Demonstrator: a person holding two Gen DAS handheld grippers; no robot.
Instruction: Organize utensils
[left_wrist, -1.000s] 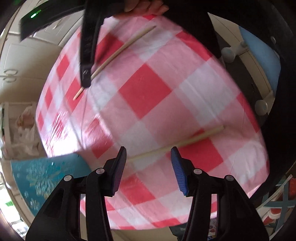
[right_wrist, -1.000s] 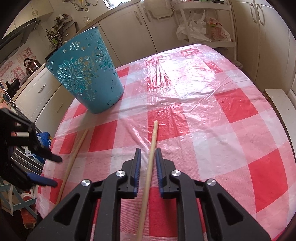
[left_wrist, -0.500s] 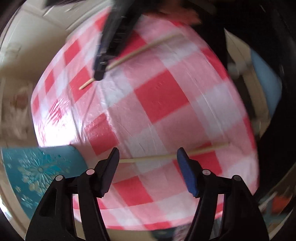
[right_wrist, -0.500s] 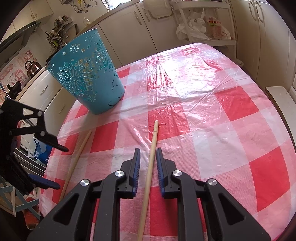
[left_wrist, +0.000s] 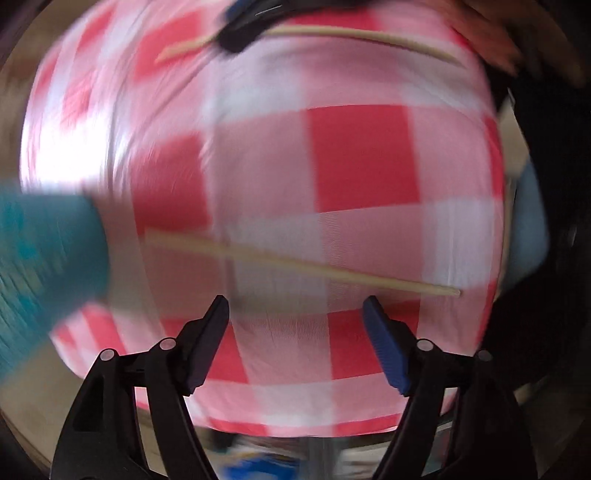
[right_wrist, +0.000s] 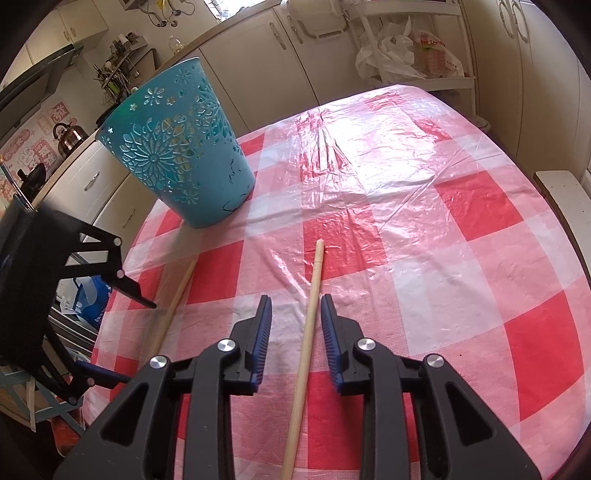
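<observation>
On the checked tablecloth (right_wrist: 461, 258), 1 chopstick (right_wrist: 308, 317) runs lengthwise between the narrowly parted right gripper (right_wrist: 295, 323), while another chopstick (left_wrist: 303, 264) lies crosswise just ahead of the wide-open left gripper (left_wrist: 295, 314).

I'm in a home kitchen. Ahead of my right gripper (right_wrist: 296, 325), cream cabinet doors (right_wrist: 255, 70) run along the wall. To its far left a metal kettle (right_wrist: 68, 138) sits on a counter, with what may be a rack of cooking tools (right_wrist: 118, 70) behind. The surface (right_wrist: 461, 229) under me wears a red-checked plastic cloth.
</observation>
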